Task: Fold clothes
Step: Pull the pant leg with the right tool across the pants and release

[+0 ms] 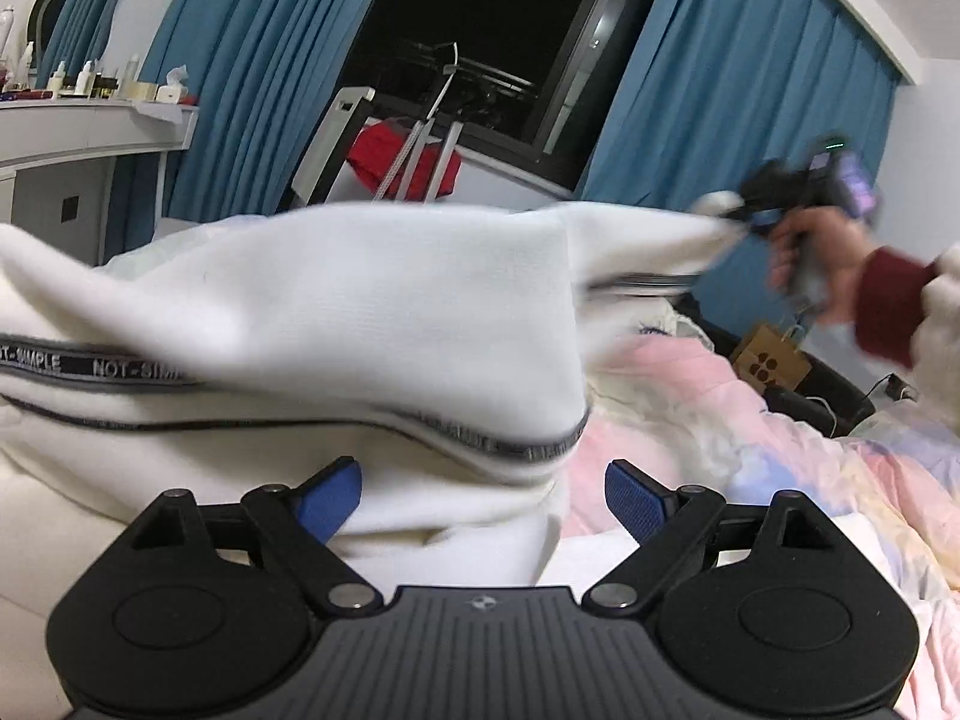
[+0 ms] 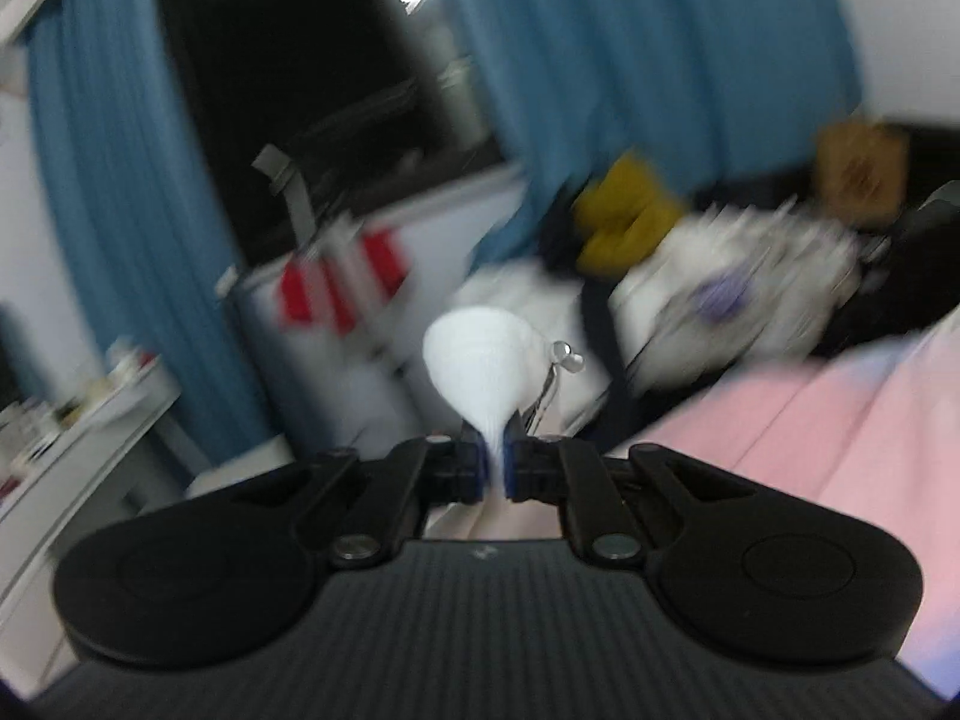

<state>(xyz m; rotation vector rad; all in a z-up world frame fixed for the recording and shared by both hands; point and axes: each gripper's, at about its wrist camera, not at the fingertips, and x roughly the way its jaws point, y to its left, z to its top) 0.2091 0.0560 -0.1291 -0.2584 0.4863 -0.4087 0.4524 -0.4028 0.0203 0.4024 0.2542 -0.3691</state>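
White garment [image 1: 360, 312] with a black lettered band lies raised across the bed [image 1: 750, 420], which carries a pastel pink cover. One corner of the garment is drawn up and out toward the blue curtain [image 1: 750, 90]. Right claw [image 2: 495, 468]: clenched on that corner, white cloth bunched between its blue pads; a metal zip pull [image 2: 567, 354] hangs just beside the bunch. Left claw [image 1: 483, 498]: released, jaws wide, garment's near fold between them, pads not pressing it. Right wrist view blurred.
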